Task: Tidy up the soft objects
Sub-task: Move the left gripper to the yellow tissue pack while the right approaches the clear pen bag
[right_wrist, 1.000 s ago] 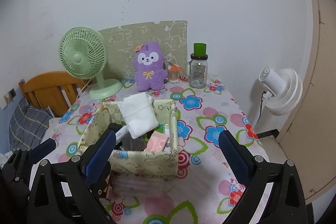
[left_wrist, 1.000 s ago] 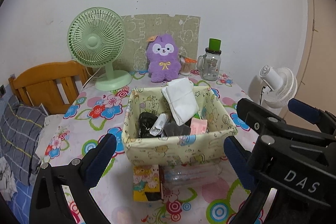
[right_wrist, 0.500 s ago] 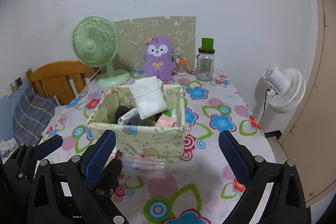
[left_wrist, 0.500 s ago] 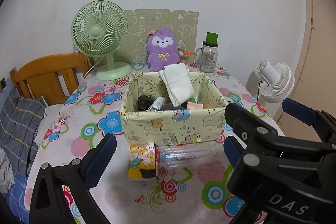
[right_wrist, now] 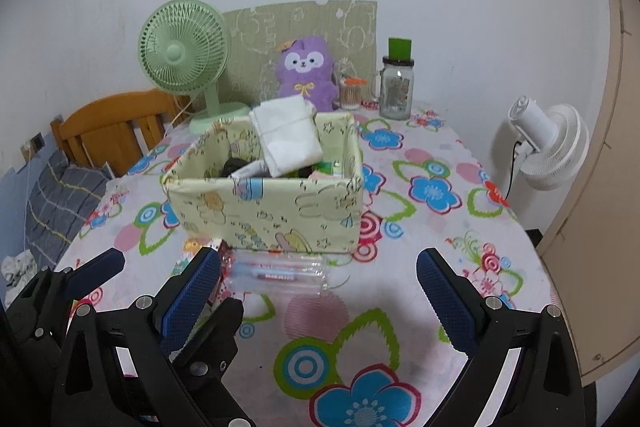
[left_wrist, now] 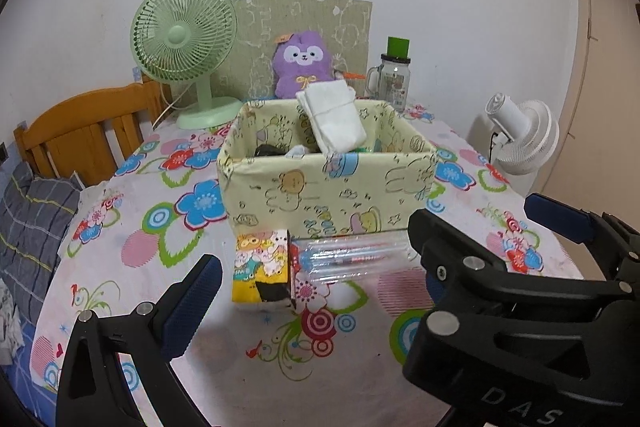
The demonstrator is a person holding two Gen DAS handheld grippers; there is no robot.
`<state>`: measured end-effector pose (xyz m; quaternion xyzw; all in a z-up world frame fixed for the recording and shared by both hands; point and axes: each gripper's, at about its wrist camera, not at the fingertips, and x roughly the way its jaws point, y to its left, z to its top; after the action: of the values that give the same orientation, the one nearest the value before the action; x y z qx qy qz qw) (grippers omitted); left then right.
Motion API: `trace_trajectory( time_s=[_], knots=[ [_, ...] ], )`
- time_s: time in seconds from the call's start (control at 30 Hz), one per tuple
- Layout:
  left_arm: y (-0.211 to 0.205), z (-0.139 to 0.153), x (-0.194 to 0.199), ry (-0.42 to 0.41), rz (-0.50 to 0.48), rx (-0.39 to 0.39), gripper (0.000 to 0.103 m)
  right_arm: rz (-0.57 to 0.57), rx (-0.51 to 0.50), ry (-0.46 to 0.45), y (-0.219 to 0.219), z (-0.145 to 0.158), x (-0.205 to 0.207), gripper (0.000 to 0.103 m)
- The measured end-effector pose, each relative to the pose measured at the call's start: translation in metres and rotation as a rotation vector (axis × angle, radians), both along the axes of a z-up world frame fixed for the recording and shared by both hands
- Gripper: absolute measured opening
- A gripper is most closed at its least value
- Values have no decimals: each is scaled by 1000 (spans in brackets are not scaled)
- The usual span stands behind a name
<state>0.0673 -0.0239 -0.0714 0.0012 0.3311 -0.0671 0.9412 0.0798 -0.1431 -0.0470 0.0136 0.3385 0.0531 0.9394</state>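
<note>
A pale yellow cartoon-print fabric box (left_wrist: 328, 189) (right_wrist: 264, 207) stands mid-table. A folded white cloth (left_wrist: 332, 117) (right_wrist: 286, 137) sticks up out of it, above dark and small items. A purple plush toy (left_wrist: 303, 65) (right_wrist: 306, 73) sits behind the box against a green board. My left gripper (left_wrist: 316, 291) is open and empty, low over the near table. My right gripper (right_wrist: 318, 291) is open and empty beside it; its black body fills the right of the left wrist view.
A clear plastic case (left_wrist: 352, 259) (right_wrist: 280, 273) and a small cartoon packet (left_wrist: 262, 267) lie in front of the box. A green fan (left_wrist: 184, 39), a glass jar with green lid (left_wrist: 394, 79), a white fan (right_wrist: 548, 143) and a wooden headboard (left_wrist: 80, 131) surround the flowered tablecloth (right_wrist: 400, 227).
Both grippers have pulled back toward the near table edge and dropped lower. The box now looks farther away and is seen more from the side. Both stayed open.
</note>
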Motion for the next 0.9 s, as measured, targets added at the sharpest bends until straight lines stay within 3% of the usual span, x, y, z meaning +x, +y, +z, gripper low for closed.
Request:
trace_trajectory(
  time_s=[0.17,0.57,0.9],
  knots=[
    [4,-8,3,43,16,-23,101,-11,34,32,2,-11,1,100],
    [11,-38,18,104,-1,21,96,-28,26,109,14,-45,17,100],
    [21,-58,43,174,30,40,78,-30,36,177,20,-66,40,100]
  ],
)
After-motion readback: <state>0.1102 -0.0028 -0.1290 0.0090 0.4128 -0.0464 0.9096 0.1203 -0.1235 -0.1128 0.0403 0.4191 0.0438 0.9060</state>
